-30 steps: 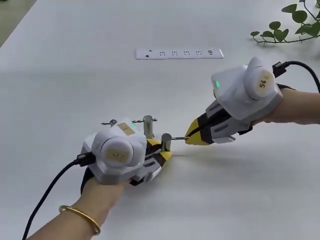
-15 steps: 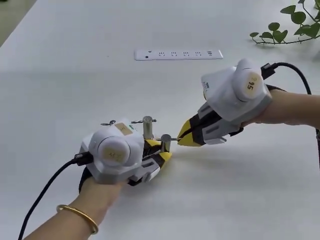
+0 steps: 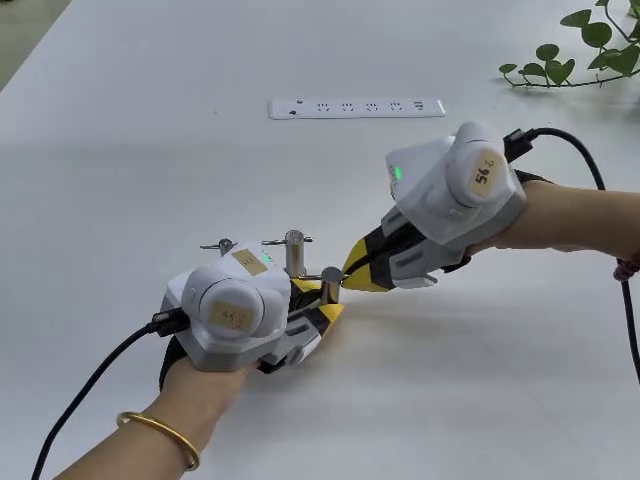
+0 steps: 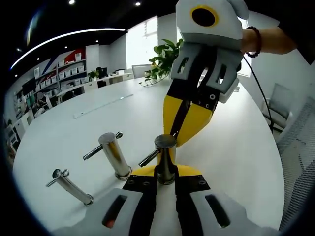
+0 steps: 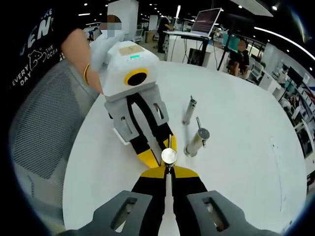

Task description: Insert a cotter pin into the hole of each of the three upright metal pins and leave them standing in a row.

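Three upright metal pins stand on the white table [image 3: 480, 380]. The far left pin [image 3: 225, 246] and the middle pin [image 3: 295, 250] each carry a cotter pin crosswise. My left gripper [image 3: 325, 300] is shut on the third metal pin [image 3: 331, 284], low on its shaft [image 4: 166, 160]. My right gripper [image 3: 350, 274] comes in from the right, its yellow tips [image 4: 184, 123] against that pin's top. It is shut on a cotter pin [image 4: 147, 158] whose end sticks out of the pin's far side. In the right gripper view the pin's round top [image 5: 169, 156] sits just beyond my shut jaws.
A white power strip [image 3: 357, 108] lies at the back of the table. A leafy plant [image 3: 590, 45] trails in at the far right corner. Cables run from both grippers. People stand at desks beyond the table in the right gripper view.
My right gripper has moved left, up against the held metal pin, and the cotter pin has gone further through the hole. The left gripper has stayed put.
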A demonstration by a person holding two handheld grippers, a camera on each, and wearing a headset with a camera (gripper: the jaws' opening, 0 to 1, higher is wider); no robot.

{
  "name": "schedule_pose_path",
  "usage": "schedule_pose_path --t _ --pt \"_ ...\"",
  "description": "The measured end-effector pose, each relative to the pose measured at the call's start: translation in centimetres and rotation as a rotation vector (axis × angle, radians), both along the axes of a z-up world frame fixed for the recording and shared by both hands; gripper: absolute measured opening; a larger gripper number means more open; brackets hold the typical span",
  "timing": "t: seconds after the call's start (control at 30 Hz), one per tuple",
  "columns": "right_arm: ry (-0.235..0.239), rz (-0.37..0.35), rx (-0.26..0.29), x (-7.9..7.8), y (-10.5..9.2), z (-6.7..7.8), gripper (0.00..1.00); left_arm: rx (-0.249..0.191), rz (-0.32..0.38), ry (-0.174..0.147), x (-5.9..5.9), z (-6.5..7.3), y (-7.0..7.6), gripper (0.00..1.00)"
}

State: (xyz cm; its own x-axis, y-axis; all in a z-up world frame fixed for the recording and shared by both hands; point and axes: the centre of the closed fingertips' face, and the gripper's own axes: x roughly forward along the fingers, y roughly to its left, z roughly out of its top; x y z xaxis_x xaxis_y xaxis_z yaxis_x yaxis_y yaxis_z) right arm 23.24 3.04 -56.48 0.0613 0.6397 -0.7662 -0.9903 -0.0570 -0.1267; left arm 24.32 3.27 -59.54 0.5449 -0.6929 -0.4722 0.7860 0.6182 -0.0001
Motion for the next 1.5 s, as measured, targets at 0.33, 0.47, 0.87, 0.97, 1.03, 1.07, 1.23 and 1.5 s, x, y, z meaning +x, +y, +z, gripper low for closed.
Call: schedule_pose_path --t 0.33,0.47,0.87,0.97,1.03,1.07,1.23,1.5 --pt "-0.006 -0.028 0.011 -0.1 -0.43 0.88 0.08 0.0 0.007 0.004 0.01 -0.05 0.01 0.1" --pt "-0.013 -0.033 0.005 -0.06 -0.73 0.94 0.06 -0.002 0.012 0.006 0.03 -0.07 0.02 0.1" --pt "-0.013 -0.044 -0.002 -0.28 -0.53 0.87 0.0 -0.001 0.017 0.009 0.0 -0.13 0.09 0.1" --pt "-0.01 -0.043 -0.001 -0.43 -0.38 0.88 0.0 -0.001 0.017 0.01 -0.03 -0.13 0.09 0.1" --pt "-0.012 -0.043 -0.004 -0.49 -0.32 0.87 0.0 -0.004 0.019 0.015 -0.04 -0.14 0.11 0.1" --pt "-0.012 -0.043 -0.005 -0.49 -0.29 0.88 0.0 -0.007 0.022 0.019 -0.05 -0.14 0.11 0.1" --pt "-0.012 -0.047 -0.008 -0.54 -0.27 0.85 0.0 -0.009 0.02 0.023 -0.03 -0.13 0.1 0.1" --pt "0.004 -0.081 0.01 -0.36 -0.01 0.96 0.1 0.013 0.001 0.023 -0.24 -0.14 0.28 0.1"
